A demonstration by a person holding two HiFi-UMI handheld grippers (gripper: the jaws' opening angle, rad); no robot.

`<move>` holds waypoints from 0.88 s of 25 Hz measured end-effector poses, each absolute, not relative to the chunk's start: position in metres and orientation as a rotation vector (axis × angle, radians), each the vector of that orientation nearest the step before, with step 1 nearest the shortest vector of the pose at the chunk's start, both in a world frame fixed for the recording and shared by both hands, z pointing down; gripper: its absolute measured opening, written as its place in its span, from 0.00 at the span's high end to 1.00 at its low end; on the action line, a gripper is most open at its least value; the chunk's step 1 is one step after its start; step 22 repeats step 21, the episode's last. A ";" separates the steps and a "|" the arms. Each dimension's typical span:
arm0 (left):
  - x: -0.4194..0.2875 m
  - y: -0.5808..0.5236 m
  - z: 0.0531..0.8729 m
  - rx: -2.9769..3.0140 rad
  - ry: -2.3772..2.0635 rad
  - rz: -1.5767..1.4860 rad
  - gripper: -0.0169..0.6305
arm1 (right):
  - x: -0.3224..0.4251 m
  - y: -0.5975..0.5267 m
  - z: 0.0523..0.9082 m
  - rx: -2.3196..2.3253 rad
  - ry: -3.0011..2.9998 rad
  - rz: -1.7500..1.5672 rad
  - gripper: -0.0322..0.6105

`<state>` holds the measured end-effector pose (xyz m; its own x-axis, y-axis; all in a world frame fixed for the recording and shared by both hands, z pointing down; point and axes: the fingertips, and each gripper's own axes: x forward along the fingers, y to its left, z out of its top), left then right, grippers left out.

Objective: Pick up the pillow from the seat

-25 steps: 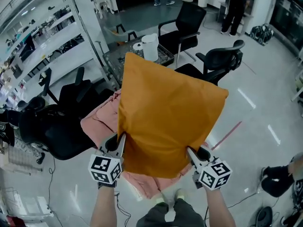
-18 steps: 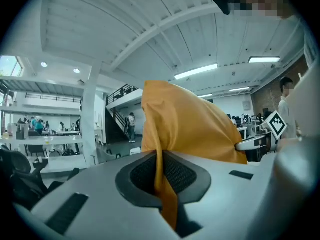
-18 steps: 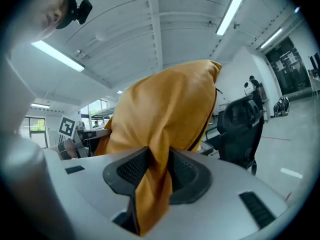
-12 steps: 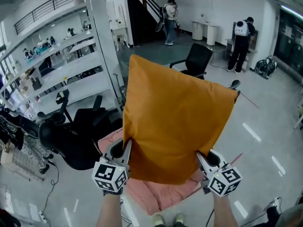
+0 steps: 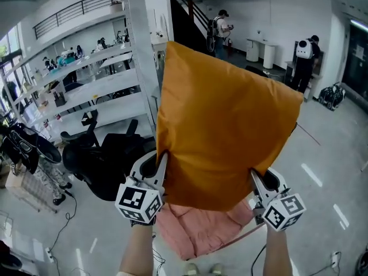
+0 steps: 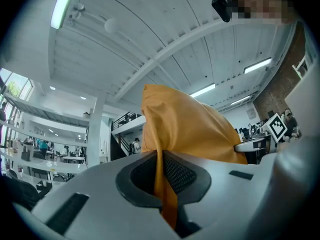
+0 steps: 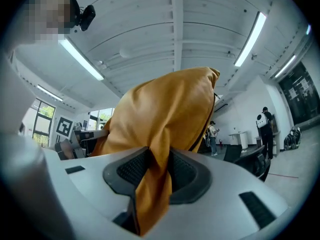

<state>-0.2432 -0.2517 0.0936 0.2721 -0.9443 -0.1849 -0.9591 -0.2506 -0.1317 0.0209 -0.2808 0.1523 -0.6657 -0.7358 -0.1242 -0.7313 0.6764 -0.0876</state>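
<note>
The mustard-orange fabric pillow (image 5: 224, 125) is held in the air, clear above the pink cushioned seat (image 5: 198, 232) that lies below both grippers. The left gripper (image 5: 161, 161) is pinched tight on its lower left corner. The right gripper (image 5: 255, 180) is clamped on a thicker fold at its lower right corner. The pillow stands upright between them, its long axis rising up and away from the jaws and its broad face toward the person.

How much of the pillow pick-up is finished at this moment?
Done: the orange pillow hangs in the air, lifted off the pink seat below it. In hand: the left gripper and the right gripper are each shut on a lower corner of it. Remaining: nothing visible of the pick-up itself.
</note>
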 end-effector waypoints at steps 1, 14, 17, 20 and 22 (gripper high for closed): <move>-0.243 -0.250 0.090 -2.315 1.768 0.107 0.93 | 0.021 -0.280 0.149 -1.201 2.733 -0.033 0.75; -0.244 -0.231 0.083 -2.290 1.793 0.164 0.93 | 0.021 -0.266 0.135 -1.179 2.731 0.034 0.75; -0.243 -0.233 0.083 -2.293 1.798 0.166 0.93 | 0.022 -0.267 0.134 -1.185 2.731 0.032 0.75; -0.243 -0.234 0.085 -2.296 1.805 0.163 0.93 | 0.022 -0.268 0.136 -1.187 2.735 0.023 0.75; -0.243 -0.233 0.086 -2.297 1.808 0.162 0.93 | 0.022 -0.268 0.137 -1.187 2.737 0.020 0.75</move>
